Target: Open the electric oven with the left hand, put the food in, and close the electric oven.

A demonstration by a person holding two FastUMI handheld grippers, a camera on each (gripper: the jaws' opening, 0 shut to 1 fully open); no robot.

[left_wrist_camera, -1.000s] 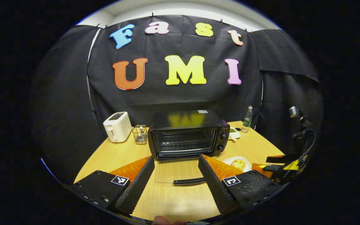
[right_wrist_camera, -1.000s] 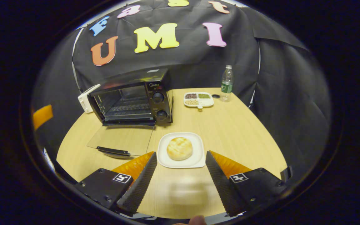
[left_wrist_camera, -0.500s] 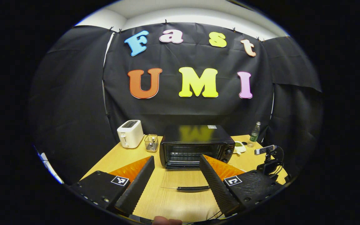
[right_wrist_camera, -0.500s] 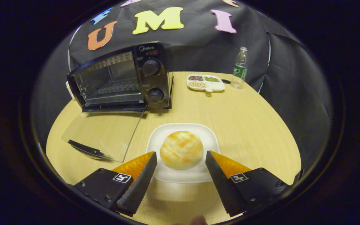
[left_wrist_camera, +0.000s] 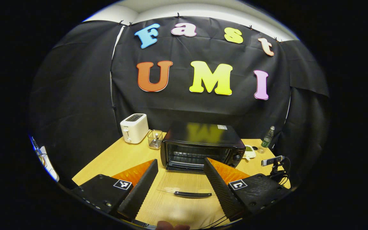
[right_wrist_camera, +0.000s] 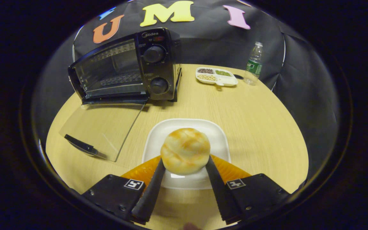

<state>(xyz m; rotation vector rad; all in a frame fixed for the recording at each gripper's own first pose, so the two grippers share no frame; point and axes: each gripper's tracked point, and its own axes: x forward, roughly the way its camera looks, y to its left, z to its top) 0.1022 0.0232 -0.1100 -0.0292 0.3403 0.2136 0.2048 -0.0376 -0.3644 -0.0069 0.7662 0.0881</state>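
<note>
A round golden bun (right_wrist_camera: 185, 150) sits on a white square plate (right_wrist_camera: 174, 126) in the right gripper view. My right gripper (right_wrist_camera: 185, 159) is shut on it, one finger against each side of the bun. The black electric oven (right_wrist_camera: 123, 70) stands behind to the left, its glass door (right_wrist_camera: 102, 126) folded flat on the table with the handle (right_wrist_camera: 80, 145) toward me. In the left gripper view the oven (left_wrist_camera: 203, 145) stands ahead with its door handle (left_wrist_camera: 193, 194) lying between my fingers. My left gripper (left_wrist_camera: 180, 160) is open and holds nothing.
A white toaster (left_wrist_camera: 134, 127) and a wire basket (left_wrist_camera: 154, 139) stand left of the oven. A divided snack dish (right_wrist_camera: 216, 76) and a water bottle (right_wrist_camera: 254, 64) stand at the back right. The other gripper's body with cables (left_wrist_camera: 275, 167) shows at the right table edge.
My right gripper has moved down to the plate and its fingers have shut on the bun. My left gripper has drawn back from the open oven and stays open.
</note>
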